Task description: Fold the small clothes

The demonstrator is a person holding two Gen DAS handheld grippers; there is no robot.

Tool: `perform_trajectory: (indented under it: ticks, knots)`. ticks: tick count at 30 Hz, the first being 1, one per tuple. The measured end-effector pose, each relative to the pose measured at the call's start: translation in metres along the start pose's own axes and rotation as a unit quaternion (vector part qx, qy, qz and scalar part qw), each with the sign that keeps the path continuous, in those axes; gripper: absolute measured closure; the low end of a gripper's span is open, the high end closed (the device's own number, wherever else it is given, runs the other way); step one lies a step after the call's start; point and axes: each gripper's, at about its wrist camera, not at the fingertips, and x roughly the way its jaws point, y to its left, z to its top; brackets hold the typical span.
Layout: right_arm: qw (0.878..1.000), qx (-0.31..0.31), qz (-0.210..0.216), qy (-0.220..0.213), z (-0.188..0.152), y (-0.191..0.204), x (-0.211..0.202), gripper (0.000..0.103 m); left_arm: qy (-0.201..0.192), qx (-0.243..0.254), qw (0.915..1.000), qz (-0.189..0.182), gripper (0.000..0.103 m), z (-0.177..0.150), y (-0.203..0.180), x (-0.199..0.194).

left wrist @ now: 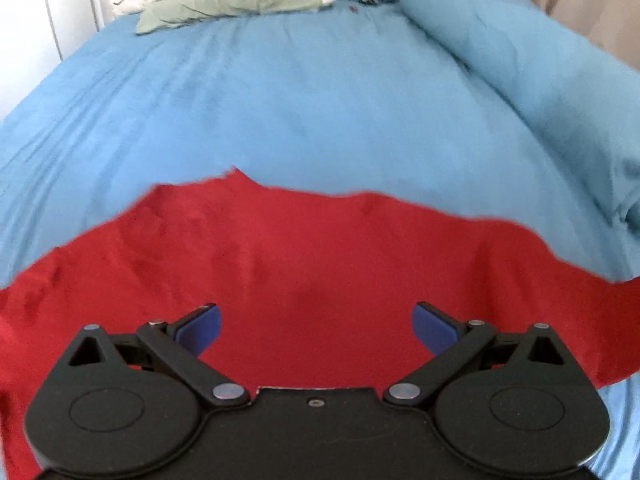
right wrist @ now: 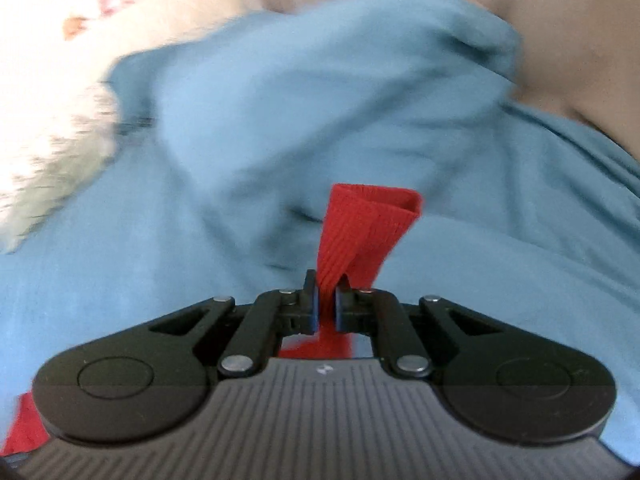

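Note:
A red garment (left wrist: 312,264) lies spread across the blue bed cover (left wrist: 300,100) in the left wrist view, its far edge wavy. My left gripper (left wrist: 316,320) hovers over the cloth, jaws wide apart, and its blue pads (left wrist: 200,328) hold nothing. In the right wrist view my right gripper (right wrist: 326,300) is shut on a ribbed edge of the red garment (right wrist: 360,228), which sticks up folded between the pads. More red cloth shows below that gripper at the lower left.
A bunched roll of blue duvet (left wrist: 520,72) runs along the right side of the bed. A green pillow (left wrist: 240,0) and a patterned white one lie at the head. A beige curtain (right wrist: 560,40) hangs beyond the bed.

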Motion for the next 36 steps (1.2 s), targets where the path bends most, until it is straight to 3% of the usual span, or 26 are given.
perform_trajectory:
  ticks: [3,6,9,13,19,21,25,27,29,31,33,36]
  knots:
    - [0.996,-0.034,0.079,-0.009,0.003,0.062,-0.021,0.081,-0.013,-0.016,0.9998,-0.002,0.000,0.008,0.029,-0.023]
    - [0.982,-0.079,0.173,0.004,-0.017,0.135,-0.039,0.081,-0.040,-0.031,0.9986,0.017,0.000,0.008,0.071,-0.049]
    - [0.958,-0.115,0.260,0.035,-0.065,0.207,-0.045,0.081,-0.060,-0.053,0.9957,0.047,0.000,0.000,0.121,-0.071]
    - [0.933,-0.156,0.318,0.071,-0.151,0.274,-0.035,0.081,-0.071,-0.086,0.9918,0.062,0.000,-0.024,0.177,-0.085]
    - [0.906,-0.244,0.319,0.135,-0.269,0.322,-0.004,0.081,-0.038,-0.142,0.9881,0.046,0.000,-0.063,0.231,-0.076]
    - [0.896,-0.272,0.324,0.135,-0.290,0.324,-0.010,0.081,-0.033,-0.153,0.9872,0.031,0.000,-0.068,0.235,-0.071]
    - [0.877,-0.322,0.332,0.130,-0.299,0.322,-0.016,0.075,-0.023,-0.162,0.9866,0.004,0.000,-0.071,0.240,-0.063]
    - [0.867,-0.337,0.342,0.136,-0.296,0.316,-0.023,0.060,-0.019,-0.160,0.9869,-0.006,0.000,-0.068,0.240,-0.061]
    - [0.859,-0.358,0.345,0.119,-0.290,0.311,-0.033,0.026,-0.013,-0.161,0.9866,-0.023,0.000,-0.068,0.237,-0.060]
    - [0.854,-0.376,0.343,0.102,-0.283,0.305,-0.043,0.016,0.004,-0.164,0.9850,-0.052,0.000,-0.065,0.230,-0.057]
    - [0.852,-0.385,0.339,0.105,-0.274,0.294,-0.052,0.014,0.029,-0.169,0.9820,-0.079,0.000,-0.064,0.220,-0.046]
    - [0.861,-0.380,0.318,0.115,-0.261,0.268,-0.059,0.011,0.057,-0.187,0.9751,-0.105,0.004,-0.067,0.202,-0.026]
